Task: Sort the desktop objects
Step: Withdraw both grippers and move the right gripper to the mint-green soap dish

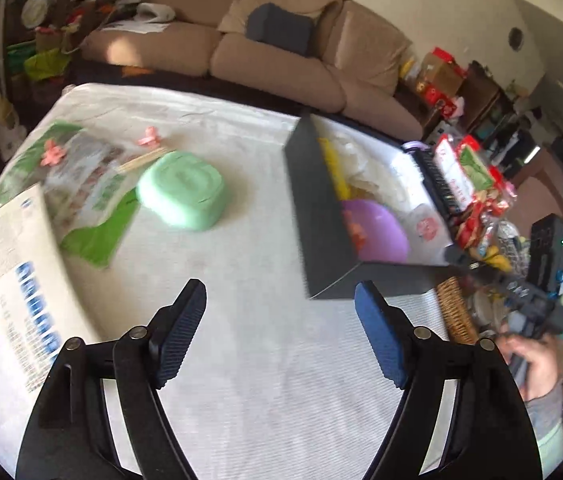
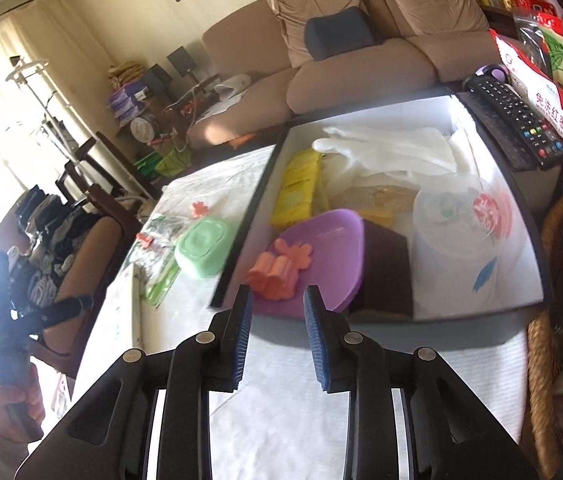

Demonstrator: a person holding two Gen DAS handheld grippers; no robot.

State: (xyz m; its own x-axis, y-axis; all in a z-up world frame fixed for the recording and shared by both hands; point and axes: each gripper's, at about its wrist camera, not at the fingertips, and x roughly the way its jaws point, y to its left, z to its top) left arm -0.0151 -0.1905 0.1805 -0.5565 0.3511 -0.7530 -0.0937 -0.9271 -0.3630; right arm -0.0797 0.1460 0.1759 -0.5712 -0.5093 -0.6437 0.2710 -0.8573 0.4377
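Left gripper (image 1: 280, 294) stands wide and empty over the white tablecloth (image 1: 241, 360), right gripper (image 2: 275, 300) partly parted and empty before the black box (image 2: 481, 326), where the pink clip (image 2: 277, 270) lies on the purple dish (image 2: 333, 248).

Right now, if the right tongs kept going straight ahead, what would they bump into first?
Probably the orange flower clip lying on the purple dish in the black box. The open right tongs point right at it, though depth is hard to judge.
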